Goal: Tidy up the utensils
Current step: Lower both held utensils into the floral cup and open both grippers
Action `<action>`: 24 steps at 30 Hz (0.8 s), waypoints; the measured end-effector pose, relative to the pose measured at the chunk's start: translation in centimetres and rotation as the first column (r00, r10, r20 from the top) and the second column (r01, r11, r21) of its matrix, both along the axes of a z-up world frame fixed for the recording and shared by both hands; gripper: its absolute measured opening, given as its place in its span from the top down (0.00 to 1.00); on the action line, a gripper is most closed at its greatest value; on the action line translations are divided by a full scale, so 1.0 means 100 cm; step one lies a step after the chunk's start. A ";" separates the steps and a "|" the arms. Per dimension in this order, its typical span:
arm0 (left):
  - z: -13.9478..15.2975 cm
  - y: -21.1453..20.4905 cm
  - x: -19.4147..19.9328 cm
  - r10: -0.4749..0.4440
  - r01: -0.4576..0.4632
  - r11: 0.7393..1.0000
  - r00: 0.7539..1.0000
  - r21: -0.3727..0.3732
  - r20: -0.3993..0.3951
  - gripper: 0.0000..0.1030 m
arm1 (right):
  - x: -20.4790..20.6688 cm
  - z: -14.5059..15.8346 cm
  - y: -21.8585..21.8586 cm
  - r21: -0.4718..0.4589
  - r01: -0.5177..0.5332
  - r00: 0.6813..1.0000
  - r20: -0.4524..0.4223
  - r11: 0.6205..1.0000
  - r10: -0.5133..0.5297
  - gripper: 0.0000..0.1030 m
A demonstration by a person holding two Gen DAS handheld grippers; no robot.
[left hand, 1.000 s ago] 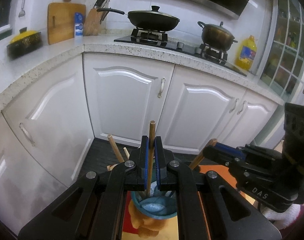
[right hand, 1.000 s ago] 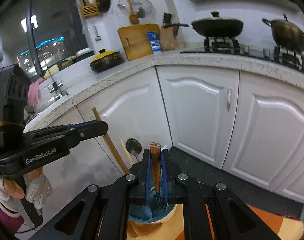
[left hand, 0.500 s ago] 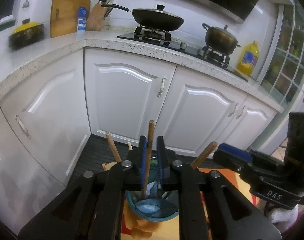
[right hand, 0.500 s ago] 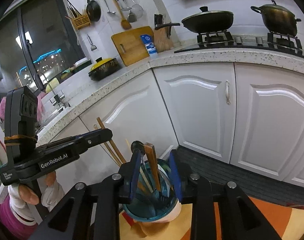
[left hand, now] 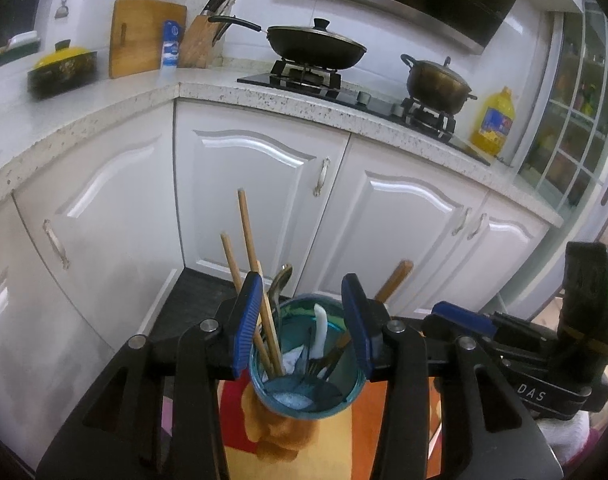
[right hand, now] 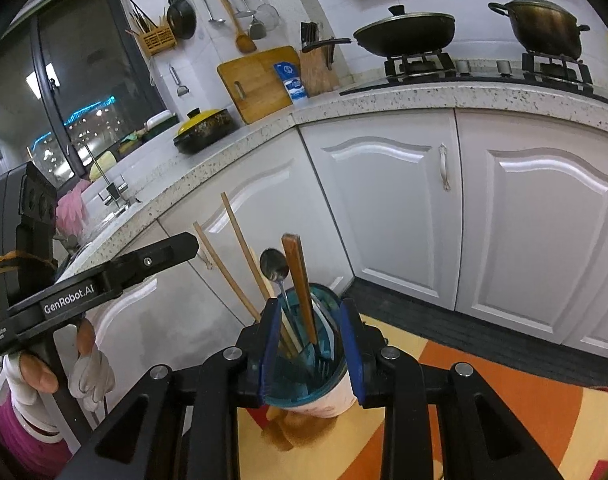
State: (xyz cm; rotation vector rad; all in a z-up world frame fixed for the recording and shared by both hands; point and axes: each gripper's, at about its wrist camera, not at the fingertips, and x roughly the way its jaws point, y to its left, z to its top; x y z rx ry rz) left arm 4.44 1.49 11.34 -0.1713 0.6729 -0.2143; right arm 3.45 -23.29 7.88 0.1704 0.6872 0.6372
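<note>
A blue-rimmed cup stands on an orange and yellow cloth, also in the right wrist view. It holds wooden chopsticks, a metal spoon, a wooden-handled fork and a white utensil. My left gripper is open and empty, its jaws on either side of the cup's top. My right gripper is open and empty, also straddling the cup. The left gripper's finger shows at left in the right wrist view.
White cabinet doors stand behind the cup under a speckled counter. A black wok and a pot sit on the hob. A yellow oil bottle stands at right. A dark mat lies on the floor.
Both grippers opened: the left let go of a chopstick and the right let go of the wooden-handled fork, which now rest in the cup. Both grippers drew back slightly.
</note>
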 end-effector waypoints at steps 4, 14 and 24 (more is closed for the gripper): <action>-0.005 -0.005 -0.007 -0.001 0.001 1.000 1.000 0.010 -0.008 0.61 | -0.007 0.000 0.000 -0.011 0.001 1.000 0.006 1.000 -0.001 0.72; -0.009 -0.004 -0.015 -0.001 0.001 1.000 1.000 0.009 -0.016 0.61 | 0.001 0.013 0.001 0.007 0.015 0.999 0.030 1.000 -0.015 0.68; -0.017 -0.004 -0.022 0.002 -0.002 1.000 1.000 0.030 -0.020 0.61 | -0.003 0.017 0.005 -0.024 0.010 0.998 0.060 1.000 -0.008 0.68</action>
